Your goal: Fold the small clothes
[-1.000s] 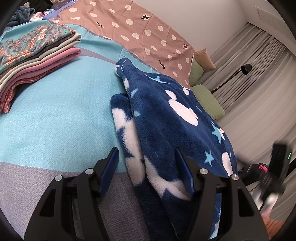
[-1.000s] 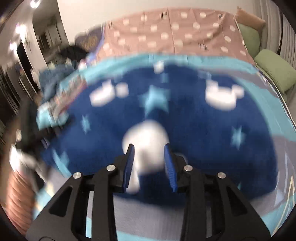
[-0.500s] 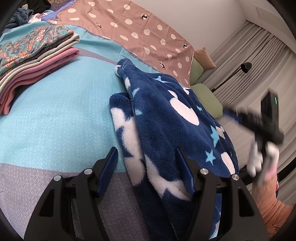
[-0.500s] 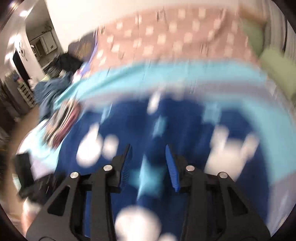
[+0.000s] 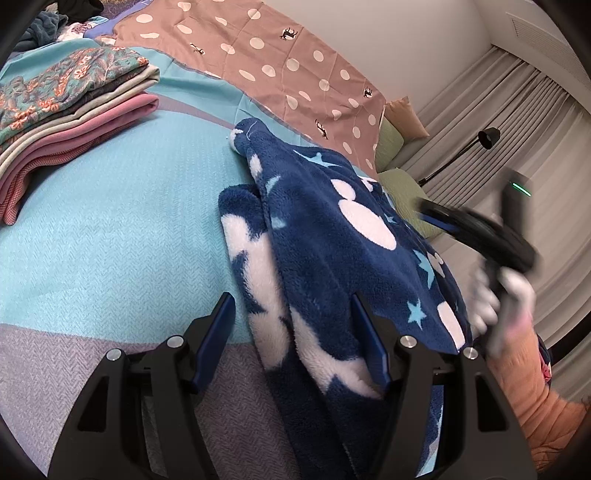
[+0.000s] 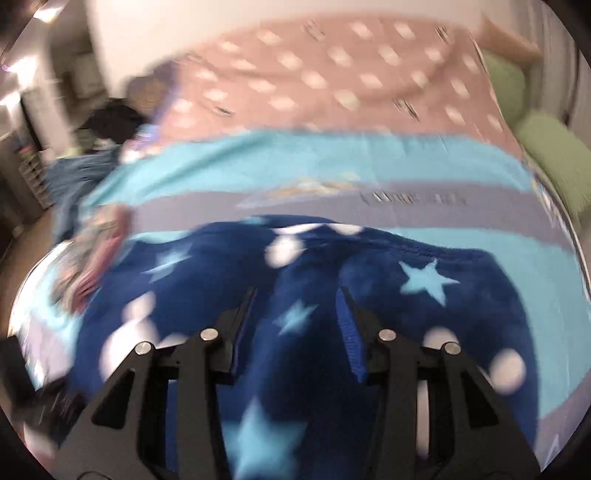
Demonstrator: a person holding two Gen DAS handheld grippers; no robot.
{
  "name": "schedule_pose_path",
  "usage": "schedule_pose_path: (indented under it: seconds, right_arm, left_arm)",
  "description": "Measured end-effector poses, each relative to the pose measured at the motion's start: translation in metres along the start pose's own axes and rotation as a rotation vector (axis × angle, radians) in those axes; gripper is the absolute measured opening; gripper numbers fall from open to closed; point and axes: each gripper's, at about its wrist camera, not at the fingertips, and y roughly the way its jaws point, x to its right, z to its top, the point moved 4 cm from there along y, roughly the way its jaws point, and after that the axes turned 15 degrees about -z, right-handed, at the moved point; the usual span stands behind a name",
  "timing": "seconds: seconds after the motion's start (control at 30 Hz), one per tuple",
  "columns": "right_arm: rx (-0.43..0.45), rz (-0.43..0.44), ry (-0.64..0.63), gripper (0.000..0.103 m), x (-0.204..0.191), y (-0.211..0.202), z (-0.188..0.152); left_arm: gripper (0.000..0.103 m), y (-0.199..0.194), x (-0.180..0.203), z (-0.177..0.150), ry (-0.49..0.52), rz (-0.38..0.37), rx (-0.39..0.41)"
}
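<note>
A navy fleece garment [image 5: 332, 236] with white blobs and pale blue stars lies folded lengthwise on the turquoise bedspread [image 5: 122, 229]. My left gripper [image 5: 291, 297] stands open low over its near end. The fleece's white folded edge runs between the fingers and rests against the right finger [image 5: 369, 339], while the left finger is clear of it. My right gripper [image 6: 296, 291] hovers over the fleece [image 6: 480, 314] with its jaws opening and nothing pinched between them. In the left wrist view the right gripper [image 5: 436, 216] shows blurred above the garment's right side, held by a gloved hand [image 5: 487, 306].
A stack of folded clothes [image 5: 74, 107] sits at the left of the bed. Beyond it lies a brown polka-dot sheet [image 5: 280, 66], with green pillows [image 5: 406, 184], a floor lamp [image 5: 487, 136] and curtains at the right. A loose heap of clothes [image 5: 44, 26] is at the far left corner.
The right gripper rose from the garment's lower right edge to above its right side, and its jaws spread wider. The left gripper and the fleece stayed put.
</note>
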Motion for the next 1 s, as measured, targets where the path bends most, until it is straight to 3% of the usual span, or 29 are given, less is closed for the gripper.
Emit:
schedule_pose_path:
  seconds: [0.03, 0.1, 0.17, 0.23, 0.3, 0.37, 0.67, 0.83, 0.87, 0.9, 1.0]
  right_arm:
    - [0.052, 0.022, -0.052, 0.05, -0.006, -0.024, -0.012]
    - [0.169, 0.055, -0.21, 0.074, -0.03, -0.074, -0.049]
    - [0.235, 0.083, -0.42, 0.091, -0.066, -0.113, -0.102]
    - [0.263, 0.099, -0.624, 0.092, -0.105, -0.134, -0.153]
    - [0.372, 0.055, -0.799, 0.092, -0.143, -0.152, -0.199]
    - [0.471, -0.014, -0.898, 0.092, -0.17, -0.158, -0.223]
    - [0.462, -0.158, -0.897, 0.092, -0.217, -0.116, -0.216]
    - [0.382, -0.1, -0.846, 0.088, -0.22, -0.093, -0.204]
    - [0.36, -0.086, -0.829, 0.084, -0.22, -0.089, -0.201]
    - [0.351, -0.08, -0.819, 0.071, -0.222, -0.084, -0.198]
    - [0.351, -0.112, -0.793, 0.046, -0.226, -0.083, -0.196]
  left_arm:
    - [0.065, -0.001, -0.001, 0.0, -0.003, -0.005, 0.002]
    - [0.065, -0.003, -0.003, 0.0, -0.01, -0.019, 0.007]
    - [0.065, -0.004, -0.003, 0.0, -0.014, -0.025, 0.009]
    - [0.065, -0.004, -0.003, 0.0, -0.013, -0.024, 0.009]
    - [0.065, -0.004, -0.004, 0.0, -0.015, -0.028, 0.01]
    - [0.065, -0.005, -0.004, 0.0, -0.02, -0.034, 0.013]
    - [0.068, -0.003, -0.01, 0.01, -0.061, -0.084, 0.0]
    - [0.066, 0.005, -0.021, 0.028, -0.103, -0.121, 0.004]
    - [0.056, 0.007, -0.024, 0.031, -0.113, -0.118, 0.007]
    - [0.045, 0.009, -0.028, 0.034, -0.131, -0.113, 0.01]
    - [0.031, 0.012, -0.03, 0.038, -0.16, -0.128, 0.017]
